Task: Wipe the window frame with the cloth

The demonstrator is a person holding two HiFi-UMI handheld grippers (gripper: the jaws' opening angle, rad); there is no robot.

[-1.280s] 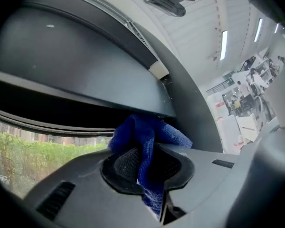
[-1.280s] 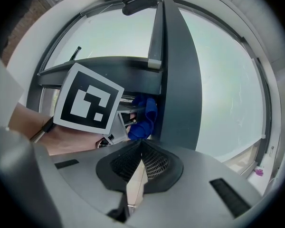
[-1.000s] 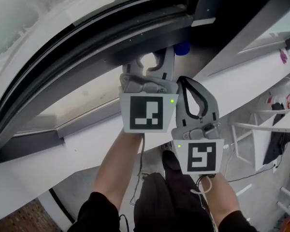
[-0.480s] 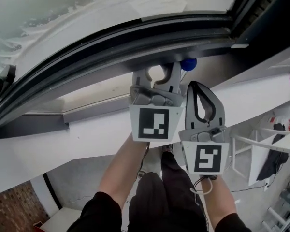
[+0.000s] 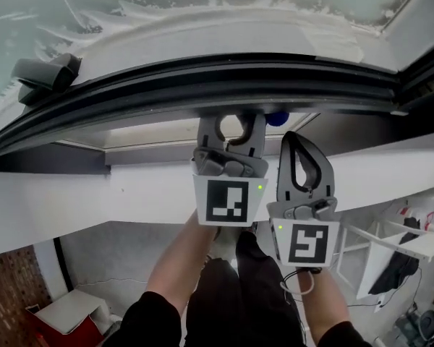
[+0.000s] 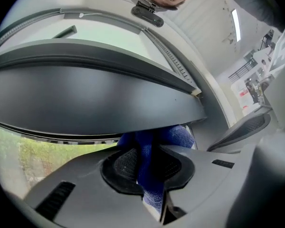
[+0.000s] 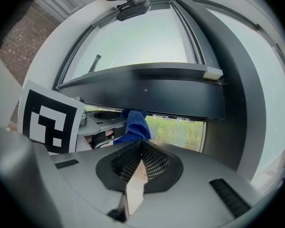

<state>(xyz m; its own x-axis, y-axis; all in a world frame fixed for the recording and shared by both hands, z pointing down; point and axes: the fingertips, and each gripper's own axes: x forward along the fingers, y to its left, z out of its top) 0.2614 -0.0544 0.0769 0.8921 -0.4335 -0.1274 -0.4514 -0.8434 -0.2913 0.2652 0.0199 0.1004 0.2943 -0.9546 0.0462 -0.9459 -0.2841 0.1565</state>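
Both grippers are sitting farther from the right corner of the window frame (image 5: 202, 85) than a second ago. The left gripper (image 5: 233, 121) is clamping the blue cloth (image 6: 149, 175), whose bunched end is poking out ahead of its jaws, up against the frame's dark underside, likely so fabric, not plastic, rubs it. Just beside it, the right gripper (image 7: 141, 163) is idling, jaws together on nothing.

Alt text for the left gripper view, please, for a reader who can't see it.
The left gripper is shut on a blue cloth, held up to the lower edge of the dark window frame. Below the frame at left, greenery shows outside.
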